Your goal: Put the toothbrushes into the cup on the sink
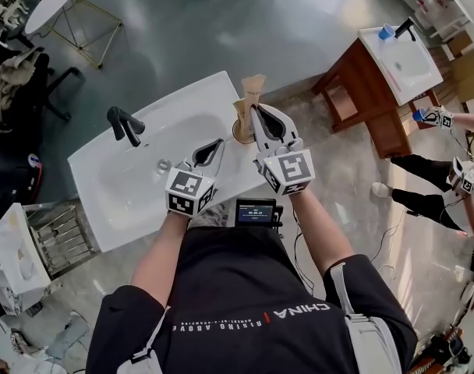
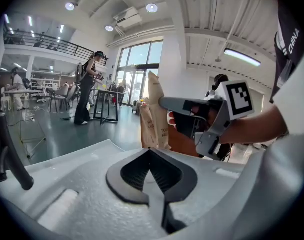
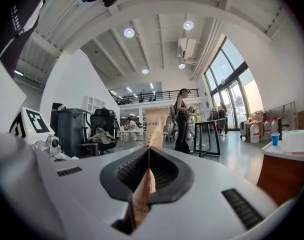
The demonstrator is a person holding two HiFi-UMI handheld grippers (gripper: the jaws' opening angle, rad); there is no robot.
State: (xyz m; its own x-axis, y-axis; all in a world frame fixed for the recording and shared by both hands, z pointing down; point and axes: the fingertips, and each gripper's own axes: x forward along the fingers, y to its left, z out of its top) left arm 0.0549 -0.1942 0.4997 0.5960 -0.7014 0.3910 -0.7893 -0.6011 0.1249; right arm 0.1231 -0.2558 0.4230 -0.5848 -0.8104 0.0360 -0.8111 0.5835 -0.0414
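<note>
Head view: my right gripper (image 1: pixel 256 112) is at centre frame, at the cup (image 1: pixel 238 136) on the sink (image 1: pixel 143 185) rim, and my left gripper (image 1: pixel 216 145) is just beside it.
Left gripper view: jaws together, nothing between them.
Right gripper view: jaws clamped on a paper-wrapped toothbrush (image 3: pixel 141 194).

Tall windows (image 3: pixel 232 86) and round ceiling lights (image 3: pixel 129 32) brighten a white hall with glossy grey floor (image 1: pixel 221 22) and a railed mezzanine (image 3: pixel 152 96).
</note>
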